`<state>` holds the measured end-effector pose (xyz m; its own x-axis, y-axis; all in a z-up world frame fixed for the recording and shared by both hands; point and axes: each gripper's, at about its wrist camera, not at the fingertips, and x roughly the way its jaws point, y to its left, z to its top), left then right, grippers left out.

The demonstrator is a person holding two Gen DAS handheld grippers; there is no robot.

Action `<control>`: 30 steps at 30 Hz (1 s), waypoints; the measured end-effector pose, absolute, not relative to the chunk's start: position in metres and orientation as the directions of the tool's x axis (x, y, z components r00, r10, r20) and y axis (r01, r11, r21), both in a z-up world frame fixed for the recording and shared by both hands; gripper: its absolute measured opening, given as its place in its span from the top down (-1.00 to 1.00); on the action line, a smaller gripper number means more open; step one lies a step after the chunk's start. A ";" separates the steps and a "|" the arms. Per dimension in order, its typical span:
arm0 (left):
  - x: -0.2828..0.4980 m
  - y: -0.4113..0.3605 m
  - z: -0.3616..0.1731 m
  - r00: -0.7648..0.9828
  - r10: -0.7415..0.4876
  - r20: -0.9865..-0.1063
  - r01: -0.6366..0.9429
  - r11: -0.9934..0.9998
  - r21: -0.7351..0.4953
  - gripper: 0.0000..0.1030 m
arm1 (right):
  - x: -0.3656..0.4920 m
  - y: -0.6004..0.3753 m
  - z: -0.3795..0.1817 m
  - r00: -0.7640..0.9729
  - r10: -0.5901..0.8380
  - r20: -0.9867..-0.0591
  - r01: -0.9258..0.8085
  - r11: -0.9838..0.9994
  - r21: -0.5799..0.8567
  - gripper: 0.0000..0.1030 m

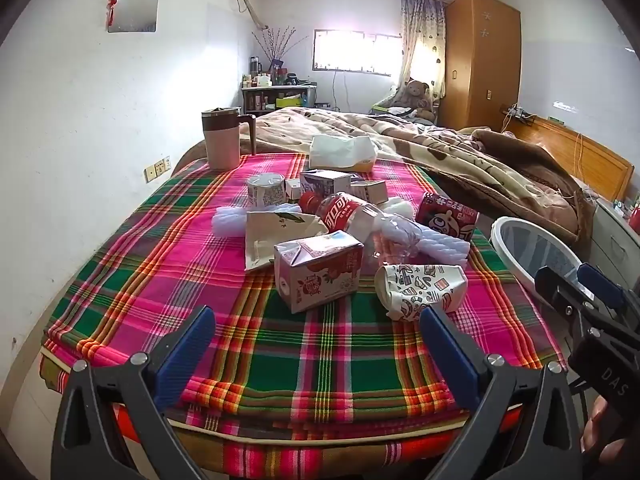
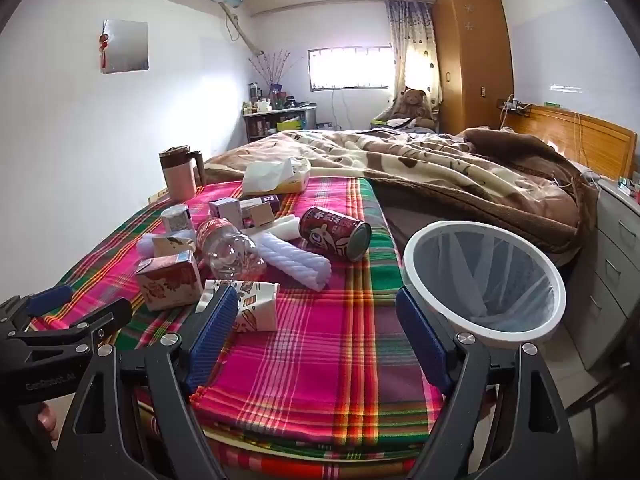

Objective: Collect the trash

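Trash lies piled on the plaid cloth (image 1: 280, 340): a pink milk carton (image 1: 318, 270), a crushed patterned paper cup (image 1: 422, 286), a clear plastic bottle with a red label (image 1: 352, 216), a red can (image 1: 446, 216) and white foam rolls (image 1: 436, 240). The white-rimmed trash bin (image 2: 484, 280) with a mesh liner stands to the right of the bed. My left gripper (image 1: 316, 324) is open and empty, just in front of the carton and cup. My right gripper (image 2: 316, 304) is open and empty, with the cup (image 2: 252, 304) behind its left finger and the bin by its right finger.
A pink and brown mug (image 1: 222, 140) and a tissue box (image 1: 344, 154) stand at the cloth's far end. Small boxes (image 1: 324, 184) and a foil-lidded cup (image 1: 266, 190) lie behind the pile. A brown blanket (image 2: 440, 168) covers the bed; drawers (image 2: 612, 264) stand at right.
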<state>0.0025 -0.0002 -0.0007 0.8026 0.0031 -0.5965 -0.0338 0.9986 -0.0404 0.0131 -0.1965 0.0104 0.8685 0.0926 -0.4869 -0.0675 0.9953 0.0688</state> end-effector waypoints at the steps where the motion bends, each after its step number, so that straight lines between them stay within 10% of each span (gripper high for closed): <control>1: 0.004 0.000 -0.001 0.802 -0.001 -0.597 -0.030 0.999 -0.042 -1.00 | 0.013 -0.196 0.010 0.872 0.097 -0.479 -0.070 0.995 0.074 -0.61; 30: -0.001 -0.001 -0.005 0.810 -0.007 -0.587 -0.027 0.998 -0.050 -1.00 | 0.012 -0.201 0.011 0.869 0.081 -0.489 -0.054 0.996 0.068 -0.61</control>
<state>-0.0006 -0.0013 -0.0047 0.8095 -0.0073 -0.5870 -0.0272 0.9984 -0.0499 0.0121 -0.2007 0.0107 0.8686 0.0806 -0.4888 -0.0540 0.9962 0.0683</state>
